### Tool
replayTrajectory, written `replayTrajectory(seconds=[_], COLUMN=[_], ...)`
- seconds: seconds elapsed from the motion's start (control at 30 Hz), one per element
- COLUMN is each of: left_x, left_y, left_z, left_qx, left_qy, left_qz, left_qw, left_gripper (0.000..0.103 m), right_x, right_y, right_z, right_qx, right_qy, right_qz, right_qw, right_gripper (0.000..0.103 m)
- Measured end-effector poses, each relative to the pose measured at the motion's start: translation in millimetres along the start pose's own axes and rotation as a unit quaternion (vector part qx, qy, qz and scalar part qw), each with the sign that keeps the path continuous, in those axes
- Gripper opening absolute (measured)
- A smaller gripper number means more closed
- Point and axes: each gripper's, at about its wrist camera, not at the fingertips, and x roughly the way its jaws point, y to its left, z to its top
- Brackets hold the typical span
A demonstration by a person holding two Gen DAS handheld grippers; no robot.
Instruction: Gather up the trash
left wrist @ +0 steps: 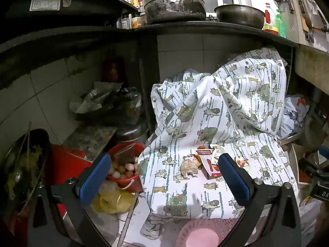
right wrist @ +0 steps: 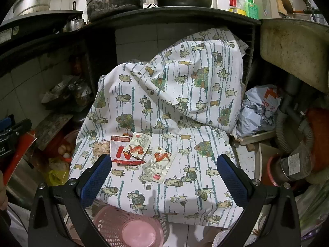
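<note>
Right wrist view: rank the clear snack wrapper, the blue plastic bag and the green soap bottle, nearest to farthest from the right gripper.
From the right gripper:
1. Clear snack wrapper, on the patterned cloth just ahead, between the open fingers.
2. Blue plastic bag, off to the right, under the sink.
3. Green soap bottle, up on the counter, far right.

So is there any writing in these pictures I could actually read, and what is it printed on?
"DA": black housing at the left view's right edge, cut off by the frame.
"LAI": black casing at the right view's left edge, also cut off.
Red snack packet: white print, too blurred.
Grey plastic bag: orange characters, not legible.
Hood sticker: too small.
</note>
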Motion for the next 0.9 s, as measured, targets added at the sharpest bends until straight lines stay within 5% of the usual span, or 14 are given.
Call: replayTrajectory(seconds=[0.9], left_x=[-9.0], left_y=[-6.5], left_z=[1.0], left_qx=[0.012], left_qy=[-0.027], left_qz=[0.011], left_qw=[0.9995], left_gripper=[0.103], right_x=[-4.2], right_y=[2.2], right_z=[0.2], right_qx=[-0.003], right_qy=[-0.012], right_qz=[0.001], right_qw=[1.0], right_gripper=[0.103])
